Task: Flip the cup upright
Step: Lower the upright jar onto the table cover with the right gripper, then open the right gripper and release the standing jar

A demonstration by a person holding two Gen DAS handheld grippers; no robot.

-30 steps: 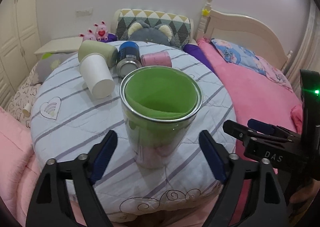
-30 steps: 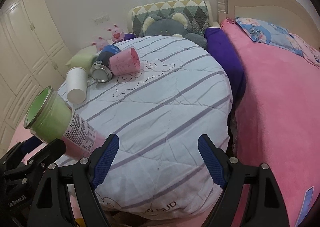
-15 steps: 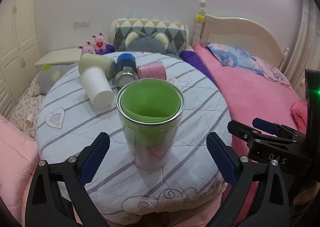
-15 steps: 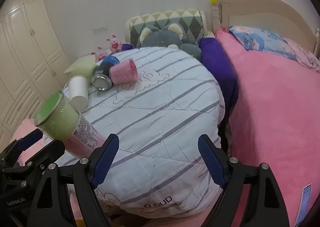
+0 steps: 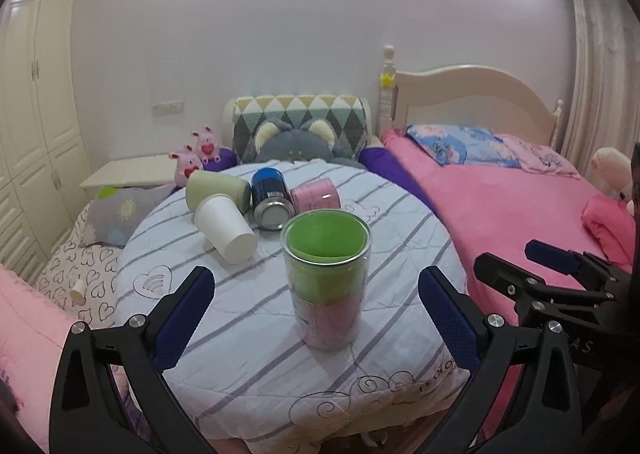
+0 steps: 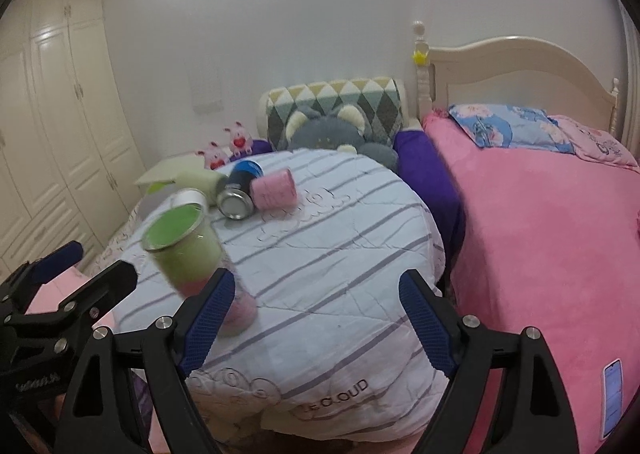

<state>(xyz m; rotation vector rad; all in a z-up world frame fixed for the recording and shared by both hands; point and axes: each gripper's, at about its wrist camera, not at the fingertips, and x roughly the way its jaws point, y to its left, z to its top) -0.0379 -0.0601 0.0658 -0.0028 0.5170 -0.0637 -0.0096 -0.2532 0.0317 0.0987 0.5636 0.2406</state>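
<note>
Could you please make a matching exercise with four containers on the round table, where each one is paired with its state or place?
Things:
1. green-lined clear cup
2. white paper cup
3. blue can
4. pink cup

States:
A. lying down, metal end facing the camera
B. standing upright, open end up
C. lying down, at the right end of the far group
D. lying down, left of the can, in front of a pale green cup

Pairs: 1-B, 2-D, 3-A, 4-C
</note>
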